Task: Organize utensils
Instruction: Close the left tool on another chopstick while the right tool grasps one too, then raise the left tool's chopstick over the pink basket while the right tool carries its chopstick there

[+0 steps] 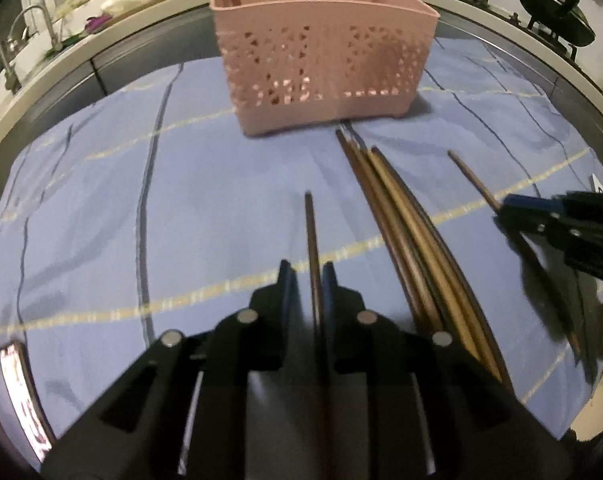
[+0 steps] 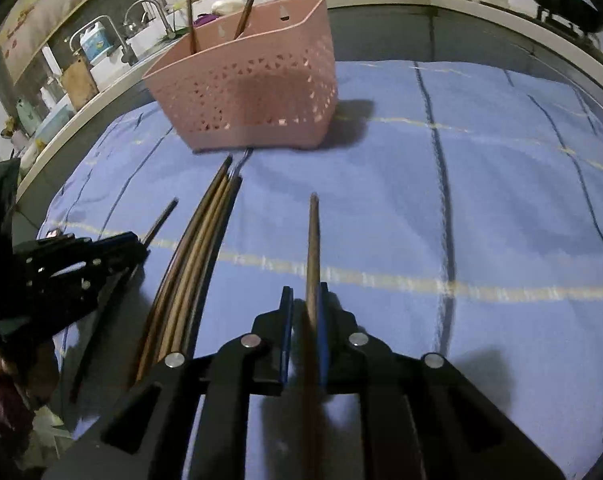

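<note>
A pink perforated utensil basket [image 1: 321, 64] stands at the far side of the blue cloth and holds two chopsticks; it also shows in the right wrist view [image 2: 249, 92]. A bundle of several wooden chopsticks [image 1: 405, 232] lies on the cloth between the grippers, also seen in the right wrist view [image 2: 197, 240]. My left gripper [image 1: 307, 272] is shut on a dark chopstick [image 1: 310, 232] that points toward the basket. My right gripper [image 2: 305, 296] is shut on a brown chopstick [image 2: 313, 240]. Each gripper shows in the other's view, the right one [image 1: 509, 208] and the left one [image 2: 137, 240].
The blue checked cloth [image 1: 221, 200] covers the table. A counter with a sink and tap [image 2: 141, 12] runs behind it, and black woks [image 1: 557, 12] sit on a stove at the back right. A phone [image 1: 21, 392] lies at the cloth's near left edge.
</note>
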`<state>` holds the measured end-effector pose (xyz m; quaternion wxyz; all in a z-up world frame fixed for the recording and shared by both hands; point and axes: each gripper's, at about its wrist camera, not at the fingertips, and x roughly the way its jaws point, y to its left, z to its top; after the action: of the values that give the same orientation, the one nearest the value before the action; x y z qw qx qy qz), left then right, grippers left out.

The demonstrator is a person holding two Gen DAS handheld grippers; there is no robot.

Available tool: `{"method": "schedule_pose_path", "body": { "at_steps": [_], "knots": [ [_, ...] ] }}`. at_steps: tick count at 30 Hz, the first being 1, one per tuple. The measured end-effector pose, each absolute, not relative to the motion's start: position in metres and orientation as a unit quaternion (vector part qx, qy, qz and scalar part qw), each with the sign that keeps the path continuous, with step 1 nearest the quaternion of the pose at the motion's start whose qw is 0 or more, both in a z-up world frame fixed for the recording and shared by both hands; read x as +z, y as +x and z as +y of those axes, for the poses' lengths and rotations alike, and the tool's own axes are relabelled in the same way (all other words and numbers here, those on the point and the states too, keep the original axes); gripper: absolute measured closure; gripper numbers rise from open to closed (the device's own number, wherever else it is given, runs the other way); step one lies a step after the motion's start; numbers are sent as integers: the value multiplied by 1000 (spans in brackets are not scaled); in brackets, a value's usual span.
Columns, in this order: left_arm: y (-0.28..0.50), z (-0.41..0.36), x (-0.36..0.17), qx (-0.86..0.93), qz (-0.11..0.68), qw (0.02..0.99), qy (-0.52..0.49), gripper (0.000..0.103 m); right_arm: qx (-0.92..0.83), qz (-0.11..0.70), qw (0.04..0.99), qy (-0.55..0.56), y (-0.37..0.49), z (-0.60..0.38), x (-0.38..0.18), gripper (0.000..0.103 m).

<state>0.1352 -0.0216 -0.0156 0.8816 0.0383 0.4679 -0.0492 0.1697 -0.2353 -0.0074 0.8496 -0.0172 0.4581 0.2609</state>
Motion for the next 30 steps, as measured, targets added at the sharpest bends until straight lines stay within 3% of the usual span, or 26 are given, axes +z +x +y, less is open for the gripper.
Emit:
{"method": "schedule_pose_path", "body": {
  "at_steps": [5,6,8,10,21,30],
  "knots": [
    [156,-22,-14,-51,460,886,32,90,265,453,851,-16,200,-223,-7,89],
    [159,-21,-14,-52,458,887,28,98,265,453,851,-18,202,-221,-6,90],
    [162,-20,-14,-55,458,887,18,99,265,459,848,-21,206,-220,-5,98],
    [160,-14,-7,-58,454,889,1,99,276,464,841,5,204,-224,2,98],
    [77,10,121,-82,291,952,-37,99,323,232,916,51,107,-260,135,98],
    [49,13,136,-76,267,960,-43,99,307,195,931,42,85,-260,144,98]
  ]
}}
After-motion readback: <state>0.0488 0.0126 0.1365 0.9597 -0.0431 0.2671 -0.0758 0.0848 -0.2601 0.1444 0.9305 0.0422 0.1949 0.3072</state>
